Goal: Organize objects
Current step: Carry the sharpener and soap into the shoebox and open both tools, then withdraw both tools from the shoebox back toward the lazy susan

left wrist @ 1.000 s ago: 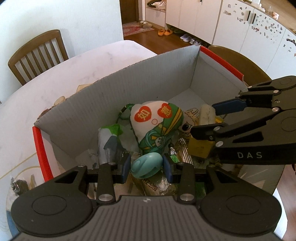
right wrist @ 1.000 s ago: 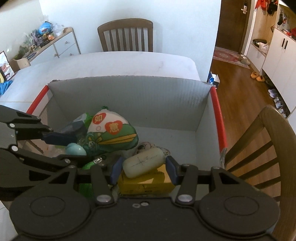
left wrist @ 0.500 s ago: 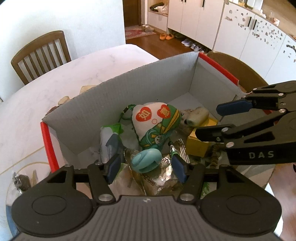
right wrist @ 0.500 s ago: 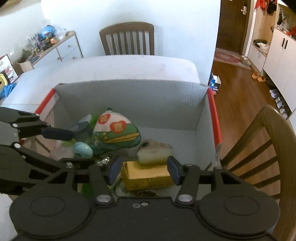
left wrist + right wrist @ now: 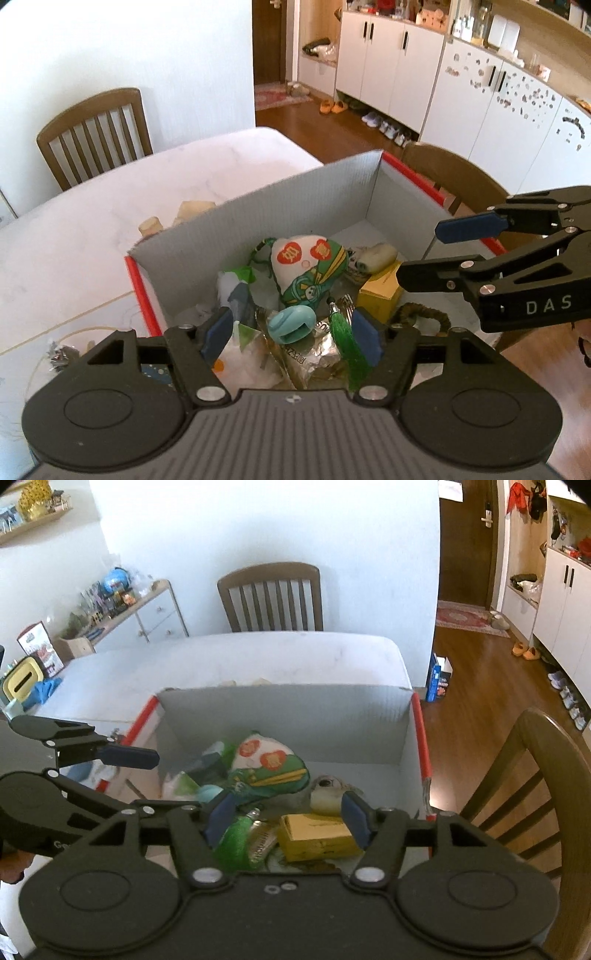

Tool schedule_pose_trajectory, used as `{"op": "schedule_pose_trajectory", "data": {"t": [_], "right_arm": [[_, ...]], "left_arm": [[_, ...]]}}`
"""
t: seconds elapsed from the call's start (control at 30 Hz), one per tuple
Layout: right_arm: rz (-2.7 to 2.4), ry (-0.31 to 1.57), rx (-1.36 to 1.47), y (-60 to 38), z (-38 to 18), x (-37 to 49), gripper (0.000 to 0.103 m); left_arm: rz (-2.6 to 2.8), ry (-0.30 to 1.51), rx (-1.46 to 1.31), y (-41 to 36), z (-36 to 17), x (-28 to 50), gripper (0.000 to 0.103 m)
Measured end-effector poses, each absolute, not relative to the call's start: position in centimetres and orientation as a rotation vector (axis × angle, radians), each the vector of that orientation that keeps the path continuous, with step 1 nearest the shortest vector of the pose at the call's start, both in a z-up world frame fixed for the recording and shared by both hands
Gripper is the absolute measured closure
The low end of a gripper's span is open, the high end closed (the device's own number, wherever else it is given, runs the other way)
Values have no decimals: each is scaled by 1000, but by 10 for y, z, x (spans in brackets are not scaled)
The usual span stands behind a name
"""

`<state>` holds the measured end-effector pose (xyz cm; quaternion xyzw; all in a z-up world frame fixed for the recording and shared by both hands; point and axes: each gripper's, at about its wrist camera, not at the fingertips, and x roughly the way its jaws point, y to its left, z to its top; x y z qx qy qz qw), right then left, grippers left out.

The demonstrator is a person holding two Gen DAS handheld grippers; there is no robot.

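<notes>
Fingers of both grippers, left [image 5: 291, 339] and right [image 5: 286, 821], had just opened, empty above the box [image 5: 295, 206]; lifting straight out seemed wise.

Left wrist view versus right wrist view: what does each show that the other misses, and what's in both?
Only the left wrist view shows the teal clip lying whole between the open left gripper fingers, and the dark coiled band. Only the right wrist view shows the sideboard of clutter. Both show the grey box, the green-and-white pouch, the yellow box and the pale roll; the right gripper is open too, both just opening.
</notes>
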<state>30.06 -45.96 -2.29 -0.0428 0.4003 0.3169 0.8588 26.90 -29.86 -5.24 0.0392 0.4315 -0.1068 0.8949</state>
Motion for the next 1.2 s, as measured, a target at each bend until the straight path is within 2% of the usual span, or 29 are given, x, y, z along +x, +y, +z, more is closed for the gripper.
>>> {"op": "schedule_pose_trajectory", "data": {"t": [0.13, 0.2, 0.53, 0.63, 0.8, 1.17, 1.2], "right_arm": [[674, 811, -72, -458, -12, 289, 34], [677, 799, -64, -456, -7, 283, 31], [679, 759, -24, -435, 10, 251, 22], [687, 734, -17, -425, 16, 239, 17], [680, 710, 5, -406, 22, 221, 11], [676, 711, 16, -354, 26, 183, 6], [676, 715, 13, -348, 25, 181, 6]], "left_arm": [[-225, 860, 71, -291, -40, 257, 31], [-224, 845, 64, -285, -34, 252, 26], [-237, 798, 24, -247, -14, 228, 25], [-238, 779, 13, -232, -10, 220, 20], [-229, 763, -5, -206, -4, 206, 19], [-217, 745, -65, -140, -1, 179, 12], [-214, 746, -68, -134, 0, 178, 8]]}}
